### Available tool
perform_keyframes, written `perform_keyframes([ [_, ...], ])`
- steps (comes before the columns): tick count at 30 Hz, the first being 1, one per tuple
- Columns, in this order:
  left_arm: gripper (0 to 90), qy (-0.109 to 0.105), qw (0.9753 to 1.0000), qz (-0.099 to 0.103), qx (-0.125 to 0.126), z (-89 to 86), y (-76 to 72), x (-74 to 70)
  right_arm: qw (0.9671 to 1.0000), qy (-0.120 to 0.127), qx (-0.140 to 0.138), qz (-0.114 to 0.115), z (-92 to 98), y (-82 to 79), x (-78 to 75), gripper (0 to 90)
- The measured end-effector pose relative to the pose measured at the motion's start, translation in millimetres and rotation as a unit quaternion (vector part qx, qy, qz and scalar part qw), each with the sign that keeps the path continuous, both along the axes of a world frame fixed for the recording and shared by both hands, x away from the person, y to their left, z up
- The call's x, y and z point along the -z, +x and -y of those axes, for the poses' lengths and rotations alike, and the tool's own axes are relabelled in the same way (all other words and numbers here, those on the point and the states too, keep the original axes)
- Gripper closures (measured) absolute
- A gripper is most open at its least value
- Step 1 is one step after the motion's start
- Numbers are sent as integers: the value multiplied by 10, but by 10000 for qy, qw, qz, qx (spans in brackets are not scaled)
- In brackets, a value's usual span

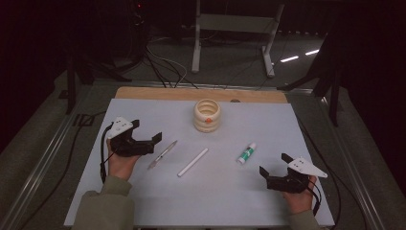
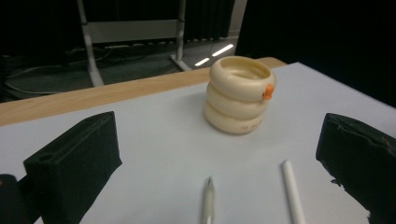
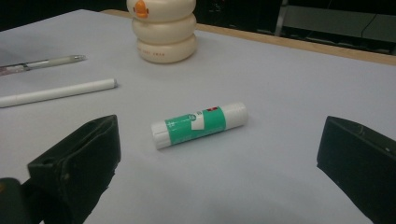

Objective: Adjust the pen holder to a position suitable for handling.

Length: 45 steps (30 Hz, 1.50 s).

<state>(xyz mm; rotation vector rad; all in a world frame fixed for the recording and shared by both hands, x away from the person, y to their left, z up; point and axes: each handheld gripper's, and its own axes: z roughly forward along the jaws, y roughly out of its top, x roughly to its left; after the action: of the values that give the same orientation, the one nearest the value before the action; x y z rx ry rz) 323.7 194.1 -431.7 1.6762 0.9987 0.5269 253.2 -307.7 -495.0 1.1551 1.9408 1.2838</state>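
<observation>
While right gripper (image 1: 274,168) gapes, glue stick (image 1: 246,153) lies pointing away-right.

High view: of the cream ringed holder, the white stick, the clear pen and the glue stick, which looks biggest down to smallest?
1. Cream ringed holder, bulkiest by far.
2. White stick and clear pen: similar in length, too close to rank; the stick looks a little thicker.
3. Glue stick, shortest, though thicker than either.
</observation>
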Motion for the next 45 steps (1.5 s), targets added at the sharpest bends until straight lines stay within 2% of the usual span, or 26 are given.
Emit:
perform_keyframes([
  [4, 0, -184, 9998, 7, 26, 56, 126, -23, 10000, -18, 9, -49, -7, 9, 4, 0],
  [10, 7, -163, 9999, 24, 42, 118, 274, -22, 9999, -19, 64, -83, -5, 4, 3, 0],
  [12, 7, -181, 9998, -29, 88, 152, 351, -1, 9999, -22, 64, -92, -9, 3, 4, 0],
  [21, 6, -137, 9996, -171, 167, 261, 527, 39, 9999, 11, 110, -80, 1, 2, 2, 0],
  [30, 6, -304, 9987, -390, 82, 351, 759, 84, 9999, -22, 105, -65, -9, 1, 3, 0],
  [41, 6, -169, 9986, -501, -91, 476, 1014, 63, 9998, 0, 169, -72, -7, 0, -2, 0],
  [45, 6, 12, 9980, -620, -124, 540, 1104, 86, 9998, 8, 187, -54, -6, 0, -6, 0],
])
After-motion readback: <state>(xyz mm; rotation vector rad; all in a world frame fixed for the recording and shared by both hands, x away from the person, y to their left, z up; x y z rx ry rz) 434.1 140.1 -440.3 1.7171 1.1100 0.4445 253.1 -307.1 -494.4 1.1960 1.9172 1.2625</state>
